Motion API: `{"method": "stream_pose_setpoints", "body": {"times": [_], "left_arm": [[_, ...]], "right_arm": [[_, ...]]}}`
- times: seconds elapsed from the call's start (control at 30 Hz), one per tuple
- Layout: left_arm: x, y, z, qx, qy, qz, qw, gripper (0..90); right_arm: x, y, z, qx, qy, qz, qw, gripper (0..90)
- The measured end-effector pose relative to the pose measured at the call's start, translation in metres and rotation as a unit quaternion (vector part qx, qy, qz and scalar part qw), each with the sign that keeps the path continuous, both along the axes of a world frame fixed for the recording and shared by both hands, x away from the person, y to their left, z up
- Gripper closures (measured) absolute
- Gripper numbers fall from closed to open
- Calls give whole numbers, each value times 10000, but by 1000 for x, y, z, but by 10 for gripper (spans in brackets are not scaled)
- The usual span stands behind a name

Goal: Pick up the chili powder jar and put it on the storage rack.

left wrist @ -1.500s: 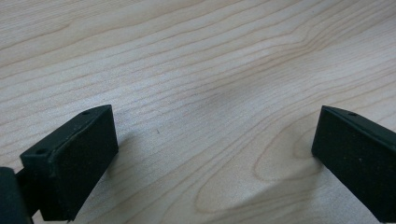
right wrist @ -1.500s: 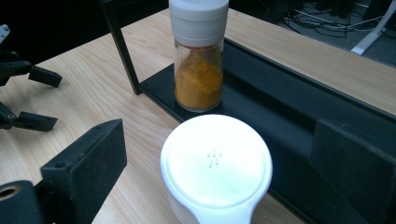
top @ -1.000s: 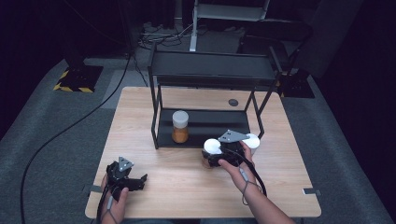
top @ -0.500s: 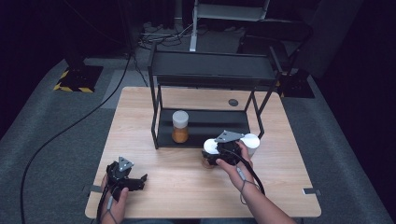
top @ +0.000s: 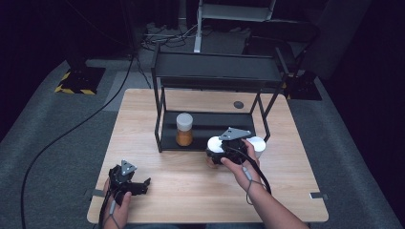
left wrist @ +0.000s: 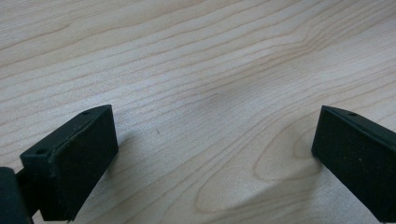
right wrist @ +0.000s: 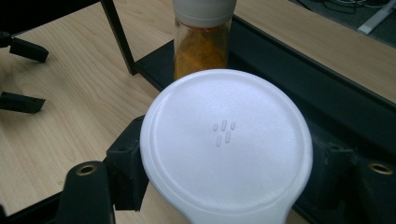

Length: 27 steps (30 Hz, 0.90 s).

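Lying low on the wooden table [top: 191,191], nearest the person and well off from the black rack [top: 215,71]: left gripper [top: 138,185], jaws standing wide apart over bare wood with nothing between them. Farther on, just in front of the rack's lower shelf [top: 215,131]: right gripper [top: 217,151], jaws having just been closing and now clamping the white-lidded jar [right wrist: 226,144] from both sides, black pads [right wrist: 123,158] pressing under the lid's rim. Standing just beside that jar, off the rack's right front leg: a second white-lidded jar [top: 257,145]. Beyond, sitting upright on the lower shelf toward its left end: spice jar [top: 184,129] with orange powder and a pale cap. Farthest, behind the rack: a dark round disc [top: 238,104] set in the tabletop.
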<state>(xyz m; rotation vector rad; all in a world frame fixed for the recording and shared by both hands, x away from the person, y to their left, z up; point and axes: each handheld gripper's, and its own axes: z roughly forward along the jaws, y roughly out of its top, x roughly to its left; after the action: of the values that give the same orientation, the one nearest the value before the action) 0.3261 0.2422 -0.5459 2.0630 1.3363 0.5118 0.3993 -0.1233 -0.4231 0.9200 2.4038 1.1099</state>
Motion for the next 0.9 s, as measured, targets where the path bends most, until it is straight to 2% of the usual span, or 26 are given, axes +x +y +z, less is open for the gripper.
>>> {"method": "stream_pose_setpoints", "body": {"times": [0.9], "left_arm": [[0, -1, 0, 7, 6, 42, 10000, 0]], "right_arm": [[23, 3, 37, 57, -80, -109, 9999, 305]]}}
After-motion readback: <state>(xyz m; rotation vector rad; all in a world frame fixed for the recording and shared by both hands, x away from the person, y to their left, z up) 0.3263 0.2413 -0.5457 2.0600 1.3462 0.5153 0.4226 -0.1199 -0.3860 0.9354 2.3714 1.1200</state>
